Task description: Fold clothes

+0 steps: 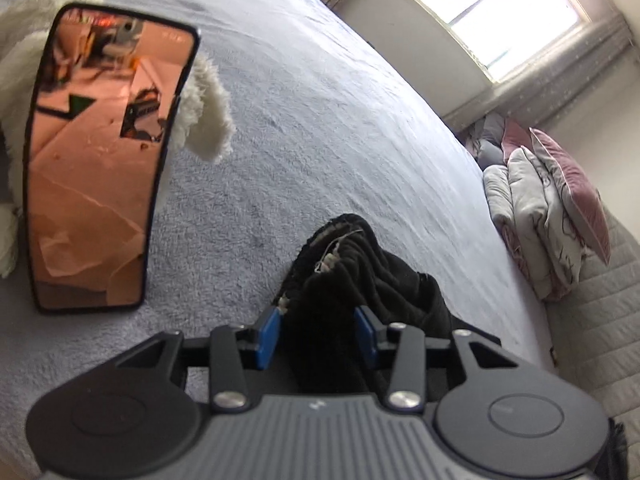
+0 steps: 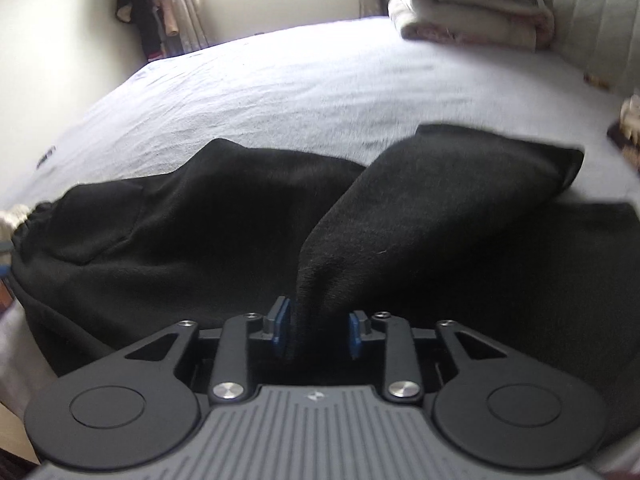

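Note:
Black fleece trousers (image 2: 192, 232) lie spread across a pale lavender bed (image 2: 304, 92), with the elastic waistband at the left in the right wrist view. My right gripper (image 2: 318, 332) is shut on a raised fold of one black leg (image 2: 440, 192), which rises from the blue pads toward the right. In the left wrist view my left gripper (image 1: 320, 332) is shut on the bunched waistband (image 1: 352, 264) of the same trousers, with its white drawstring showing. The fabric fills the gap between the blue pads (image 1: 267, 336).
A phone (image 1: 100, 160) stands upright on the bed (image 1: 320, 120) at the left, leaning against a white fluffy item (image 1: 208, 108). Folded bedding and a pink pillow (image 1: 560, 208) are stacked by the quilted headboard (image 1: 600, 340). A window (image 1: 492, 8) is beyond the bed. Clothes hang in the room corner (image 2: 148, 4).

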The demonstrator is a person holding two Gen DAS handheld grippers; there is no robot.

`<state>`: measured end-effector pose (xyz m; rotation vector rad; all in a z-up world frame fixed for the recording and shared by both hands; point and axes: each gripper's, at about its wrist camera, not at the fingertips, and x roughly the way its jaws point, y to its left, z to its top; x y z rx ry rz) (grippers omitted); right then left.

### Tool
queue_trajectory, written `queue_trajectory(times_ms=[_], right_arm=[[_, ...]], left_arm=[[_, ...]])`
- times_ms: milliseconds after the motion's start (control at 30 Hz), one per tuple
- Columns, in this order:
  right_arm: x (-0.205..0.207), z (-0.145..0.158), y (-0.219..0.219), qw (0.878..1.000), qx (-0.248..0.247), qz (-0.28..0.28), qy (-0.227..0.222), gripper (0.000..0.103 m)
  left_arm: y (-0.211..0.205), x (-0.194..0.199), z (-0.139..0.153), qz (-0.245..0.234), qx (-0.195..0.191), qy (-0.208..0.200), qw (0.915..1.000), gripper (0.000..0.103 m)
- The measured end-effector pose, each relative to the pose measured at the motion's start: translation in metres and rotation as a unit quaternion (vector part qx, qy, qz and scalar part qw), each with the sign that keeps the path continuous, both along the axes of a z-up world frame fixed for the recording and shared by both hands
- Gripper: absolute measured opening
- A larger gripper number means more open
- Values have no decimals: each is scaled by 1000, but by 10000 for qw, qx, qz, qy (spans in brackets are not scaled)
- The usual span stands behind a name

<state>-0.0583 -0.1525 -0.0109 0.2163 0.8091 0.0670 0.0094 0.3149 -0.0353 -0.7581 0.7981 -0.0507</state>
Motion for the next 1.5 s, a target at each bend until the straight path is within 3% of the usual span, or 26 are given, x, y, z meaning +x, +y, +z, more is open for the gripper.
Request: queue_trajectory(times_ms=[67,100,233,267,433,500,600,700,733,800,1033,1300,1367,1400,1500], right_arm=[[1,-2,-2,9999,127,-75,14,31],[0,-2,-2,9999,121,-107,-33,21],[-6,4,-2,9989,191,-210,-367,16],[-8,7,-3,9983,225,-260,-480,15],[-23,28,-11,9928,254,-505,-1057,14],[-27,33,-11,9918,165,-549,-1138,14],[-26,28,-11,9945,148,-505,-908,15],[-22,21,-6,9969,76,-418,-657,17],[-22,19,-4,9972,67,-402,-624,17],[-21,18,-3,9974,92,-393,-592,18],[-16,11,-7,9978,315,-443,-376,21],[-12,2,-8,9976,480,-466,-193,25],[-15,6,-9,9971,479,-489,-342,22],[-17,8,-9,9967,474,-501,-428,17],[-22,14,-10,9952,457,-535,-686,15]], left_arm=[[1,1,-1,121,-97,-22,9999,37],[1,2,-1,158,-120,-34,9998,36],[-3,6,0,271,-95,-69,9996,1],[-6,6,2,314,25,-68,9995,0],[-9,-11,17,505,257,-268,9980,0],[-5,-19,24,548,325,-334,9974,0],[1,-21,24,468,194,-389,9980,2],[-1,-15,17,506,119,-244,9984,26],[-3,-12,14,511,72,-174,9985,41],[-8,-6,11,509,-15,-92,9987,44],[-26,13,-1,346,-429,244,9982,43],[-31,21,-10,493,-377,454,9970,32],[-33,19,-11,548,-325,458,9969,23],[-33,17,-10,586,-310,444,9968,22],[-33,10,-2,668,-273,337,9968,18]])
